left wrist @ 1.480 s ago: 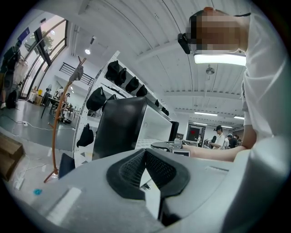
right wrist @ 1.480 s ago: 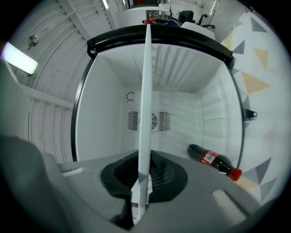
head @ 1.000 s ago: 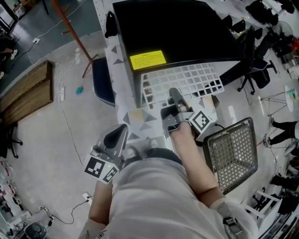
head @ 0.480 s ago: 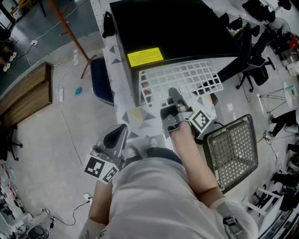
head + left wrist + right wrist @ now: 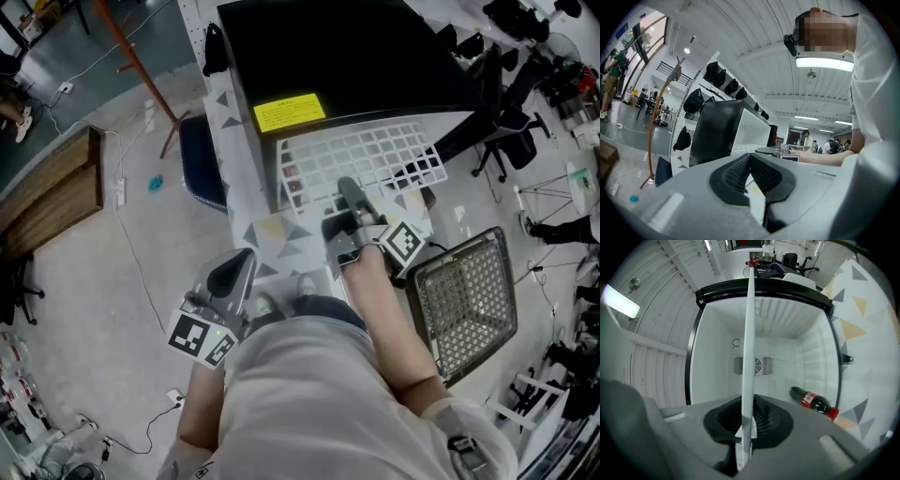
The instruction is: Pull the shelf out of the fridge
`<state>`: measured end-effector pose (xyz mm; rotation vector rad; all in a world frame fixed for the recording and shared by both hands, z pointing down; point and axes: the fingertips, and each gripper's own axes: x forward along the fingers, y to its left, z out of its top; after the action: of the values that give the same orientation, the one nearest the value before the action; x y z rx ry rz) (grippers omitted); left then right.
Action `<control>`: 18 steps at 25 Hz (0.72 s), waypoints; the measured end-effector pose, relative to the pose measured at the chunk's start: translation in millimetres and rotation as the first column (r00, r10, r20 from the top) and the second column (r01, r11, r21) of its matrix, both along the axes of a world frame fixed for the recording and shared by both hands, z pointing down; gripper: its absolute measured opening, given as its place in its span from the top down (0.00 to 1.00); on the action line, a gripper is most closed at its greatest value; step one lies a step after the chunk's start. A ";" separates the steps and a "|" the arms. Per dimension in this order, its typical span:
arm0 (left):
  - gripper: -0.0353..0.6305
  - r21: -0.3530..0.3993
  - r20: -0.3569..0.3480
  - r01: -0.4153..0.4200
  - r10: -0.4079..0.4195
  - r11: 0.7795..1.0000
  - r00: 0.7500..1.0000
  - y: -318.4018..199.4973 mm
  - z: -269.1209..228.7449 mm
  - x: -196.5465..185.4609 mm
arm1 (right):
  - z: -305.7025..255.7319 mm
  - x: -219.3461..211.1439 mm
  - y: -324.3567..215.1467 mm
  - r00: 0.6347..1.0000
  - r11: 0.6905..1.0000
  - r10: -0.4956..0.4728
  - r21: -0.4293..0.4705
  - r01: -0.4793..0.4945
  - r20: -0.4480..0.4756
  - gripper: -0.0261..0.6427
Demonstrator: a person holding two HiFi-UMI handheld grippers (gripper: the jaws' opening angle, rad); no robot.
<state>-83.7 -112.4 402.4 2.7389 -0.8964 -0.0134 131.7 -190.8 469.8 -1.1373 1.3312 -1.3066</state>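
At the fridge (image 5: 356, 56) mouth, shelf (image 5: 361, 157): partly out, running straight away from the jaws.
Right gripper (image 5: 349, 187): clamped on its front edge, the nearer hand.
Left gripper (image 5: 234, 272): closed, empty, well back.

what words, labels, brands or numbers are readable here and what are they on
Nothing reads out clearly.
Yellow label on top of the black fridge: dark print, too small to read.
Red label on the bottle inside the fridge: too blurred to read.
Marker cube near the shelf and the one lower left: square patterns only, no words.
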 end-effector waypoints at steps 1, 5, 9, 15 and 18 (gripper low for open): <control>0.94 0.000 0.000 0.000 0.000 1.000 1.000 0.3 -0.2 0.0 | -0.2 0.0 0.8 1.000 1.000 0.000 0.000 0.000 0.000 0.92; 0.94 0.000 -0.002 -0.001 0.001 1.000 1.000 1.6 0.9 0.8 | 0.6 0.2 3.3 1.000 1.000 -0.002 0.000 0.002 0.000 0.92; 0.94 0.002 -0.004 -0.002 0.002 1.000 1.000 2.7 0.7 1.7 | 0.8 0.1 5.1 1.000 1.000 -0.004 -0.001 0.004 0.002 0.92; 0.94 0.003 -0.005 -0.003 0.003 1.000 1.000 5.7 -0.3 2.8 | 0.8 1.1 11.7 1.000 1.000 0.000 -0.001 0.000 0.004 0.92; 0.94 0.002 -0.005 -0.006 0.006 1.000 1.000 7.4 0.0 3.9 | 0.1 0.6 13.5 1.000 1.000 -0.003 0.000 0.003 0.004 0.92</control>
<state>-79.7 -105.0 402.4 2.7427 -0.8869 -0.0195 132.3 -177.2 469.9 -1.1324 1.3303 -1.3102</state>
